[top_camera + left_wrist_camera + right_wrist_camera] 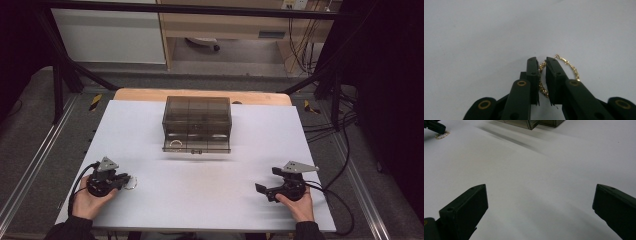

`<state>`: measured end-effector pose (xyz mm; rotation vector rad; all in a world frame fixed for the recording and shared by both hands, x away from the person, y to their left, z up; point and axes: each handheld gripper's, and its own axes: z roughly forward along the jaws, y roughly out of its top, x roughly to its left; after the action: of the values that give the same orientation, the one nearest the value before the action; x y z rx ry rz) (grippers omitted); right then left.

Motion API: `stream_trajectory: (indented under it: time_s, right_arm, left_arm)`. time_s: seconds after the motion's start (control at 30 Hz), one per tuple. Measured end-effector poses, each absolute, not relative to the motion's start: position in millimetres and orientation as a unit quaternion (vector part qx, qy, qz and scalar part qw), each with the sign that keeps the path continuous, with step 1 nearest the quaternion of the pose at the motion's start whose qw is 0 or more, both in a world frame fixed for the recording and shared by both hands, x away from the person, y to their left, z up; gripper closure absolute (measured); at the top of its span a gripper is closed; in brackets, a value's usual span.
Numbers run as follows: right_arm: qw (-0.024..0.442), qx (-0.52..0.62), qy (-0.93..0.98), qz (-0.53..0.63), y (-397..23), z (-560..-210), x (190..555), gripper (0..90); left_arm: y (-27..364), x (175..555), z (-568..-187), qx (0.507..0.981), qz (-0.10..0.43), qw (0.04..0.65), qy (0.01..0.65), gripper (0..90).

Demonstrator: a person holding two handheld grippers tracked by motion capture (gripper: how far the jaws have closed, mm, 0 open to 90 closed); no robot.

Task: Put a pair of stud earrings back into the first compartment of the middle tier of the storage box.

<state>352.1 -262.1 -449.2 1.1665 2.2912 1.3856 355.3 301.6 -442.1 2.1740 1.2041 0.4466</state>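
On the white table (200, 185), the left gripper (126, 179) sits at the near left corner with its jaws drawn narrow around a gold chain bracelet (571, 68), though a small gap shows between the pads, so a firm grip cannot be told. The right gripper (261, 189) rests at the near right, jaws spread wide and holding nothing. A smoky plastic drawer box (197, 120) stands at the far middle, its bottom drawer (196, 145) pulled out.
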Motion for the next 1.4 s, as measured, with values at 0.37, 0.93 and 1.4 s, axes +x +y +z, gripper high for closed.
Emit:
stream_trajectory:
  time_s: [0.37, 0.93, 1.4]
  right_arm:
    - [0.109, 0.398, 0.78, 0.471, -262, -449, 352, 0.7]
    - [0.11, 0.398, 0.78, 0.47, -262, -449, 352, 0.7]
    - [0.11, 0.399, 0.782, 0.467, -261, -450, 352, 0.7]
  left_arm:
    - [300, 356, -441, 0.824, 0.168, 0.298, 0.452, 85.8]
    - [299, 358, -425, 0.818, 0.163, 0.329, 0.443, 86.1]
    - [270, 376, -406, 0.823, 0.163, 0.341, 0.423, 86.1]
